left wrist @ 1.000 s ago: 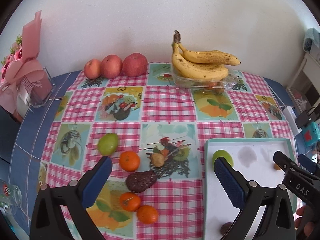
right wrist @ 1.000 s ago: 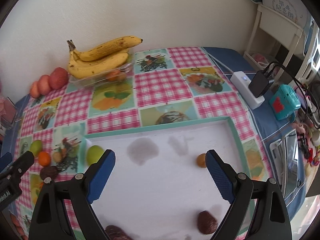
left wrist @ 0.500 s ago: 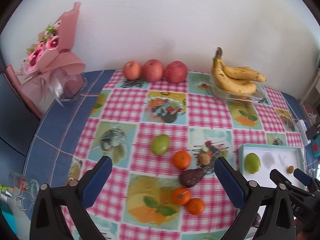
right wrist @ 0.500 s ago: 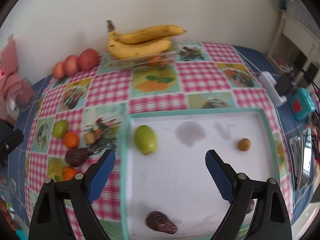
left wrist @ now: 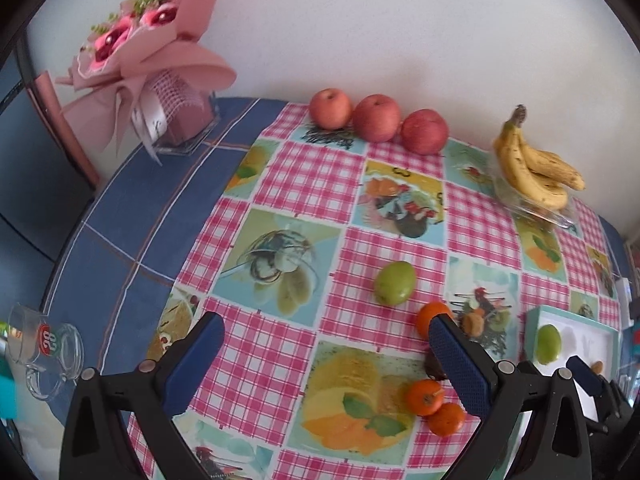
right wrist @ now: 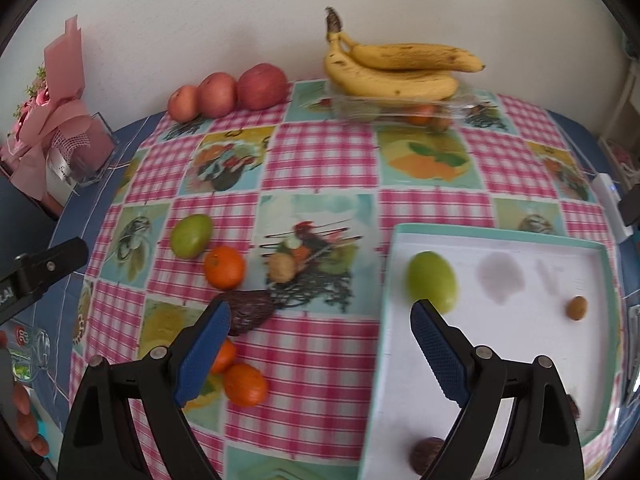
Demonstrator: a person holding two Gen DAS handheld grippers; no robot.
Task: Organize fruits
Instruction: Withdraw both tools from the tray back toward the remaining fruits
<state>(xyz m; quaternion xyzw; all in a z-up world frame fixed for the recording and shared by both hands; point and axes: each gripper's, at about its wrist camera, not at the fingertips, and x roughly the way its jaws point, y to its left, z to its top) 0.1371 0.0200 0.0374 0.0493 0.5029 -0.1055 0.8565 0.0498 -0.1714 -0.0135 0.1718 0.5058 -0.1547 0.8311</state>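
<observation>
broadly spread across both views, tabletop [right wrist: 320,152] under a pink checked cloth with fruit prints. at 3 o'clock in the right wrist view, white tray [right wrist: 500,236] with teal rim, carrying a green fruit [right wrist: 432,280] at its 9 o'clock side, a small brown fruit [right wrist: 577,307] toward 3 o'clock, and a dark round one [right wrist: 426,454] at 6 o'clock. at 12 o'clock, bananas [right wrist: 396,70] atop a clear box [right wrist: 400,110]; at 10 o'clock, three red apples [right wrist: 228,92] in a row by the wall. left gripper [left wrist: 326,364] wide apart, holding nothing, hovering over the cloth. right gripper [right wrist: 320,348] likewise wide and empty, straddling the tray's left rim. off the tray around 9 o'clock: a second green fruit [right wrist: 191,236], an orange [right wrist: 224,267] just beside it, a dark wrinkled fruit [right wrist: 250,312] below, two more oranges [right wrist: 244,384] at 7 o'clock, a small tan fruit [right wrist: 282,268] near centre. at far 9 o'clock, pink bouquet [left wrist: 148,52]; glass mug [left wrist: 44,352] at 8 o'clock in the left wrist view.
</observation>
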